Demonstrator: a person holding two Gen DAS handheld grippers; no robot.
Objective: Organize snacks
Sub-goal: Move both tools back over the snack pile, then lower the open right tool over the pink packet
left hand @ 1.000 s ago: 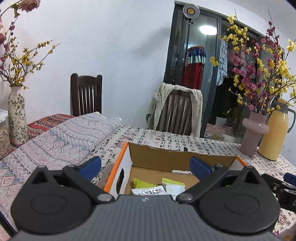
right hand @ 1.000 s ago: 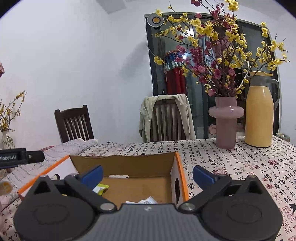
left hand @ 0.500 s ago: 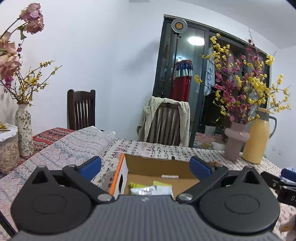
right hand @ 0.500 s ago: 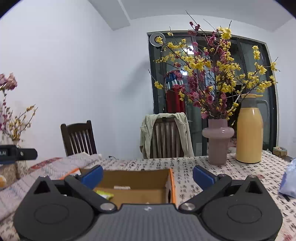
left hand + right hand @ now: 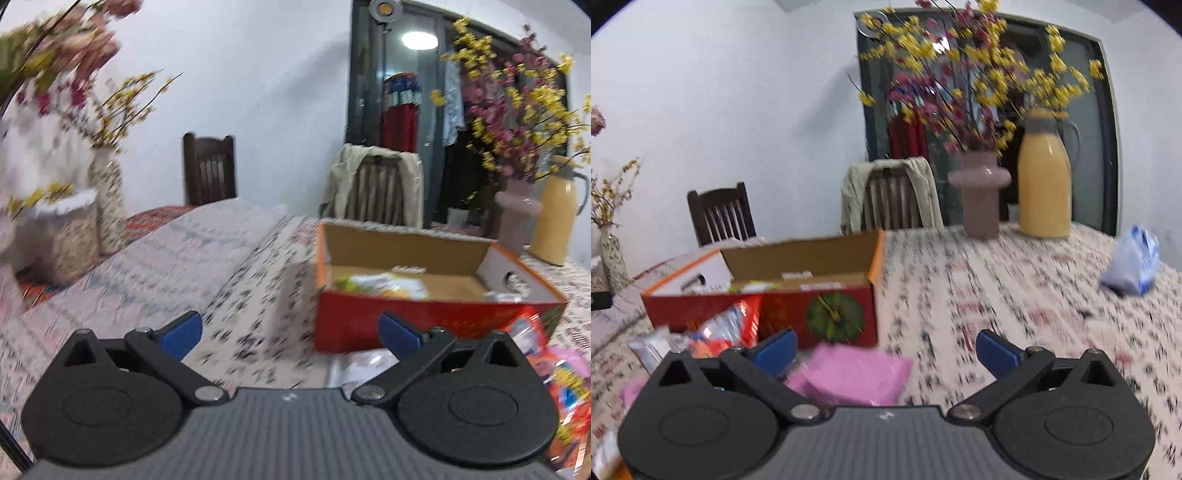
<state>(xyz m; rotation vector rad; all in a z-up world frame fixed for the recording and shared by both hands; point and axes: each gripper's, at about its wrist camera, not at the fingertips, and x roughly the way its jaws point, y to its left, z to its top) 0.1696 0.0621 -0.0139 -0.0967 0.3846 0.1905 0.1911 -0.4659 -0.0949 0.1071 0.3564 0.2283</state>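
Note:
An open red and orange cardboard box (image 5: 436, 321) (image 5: 768, 306) stands on the table with a few snack packets inside. My left gripper (image 5: 290, 334) is open and empty, short of the box's front left corner. My right gripper (image 5: 884, 349) is open and empty, in front of the box's right corner. A pink packet (image 5: 849, 373) lies just beyond its left finger. Red and orange snack bags (image 5: 727, 328) (image 5: 528, 332) lean against the box front. A clear packet (image 5: 362, 365) lies before the box. Both views are blurred.
A pink vase (image 5: 980, 195) with blossom branches and a yellow thermos (image 5: 1043, 184) stand at the table's far side, a blue-white bag (image 5: 1134, 262) at right. A patterned vase (image 5: 107, 206) and a jar (image 5: 70, 236) stand at left. Two chairs (image 5: 210, 168) (image 5: 897, 199) are behind the table.
Both grippers have pulled back from above the box and tilted down. The box's red front and the snacks lying before it now show. Both stay open.

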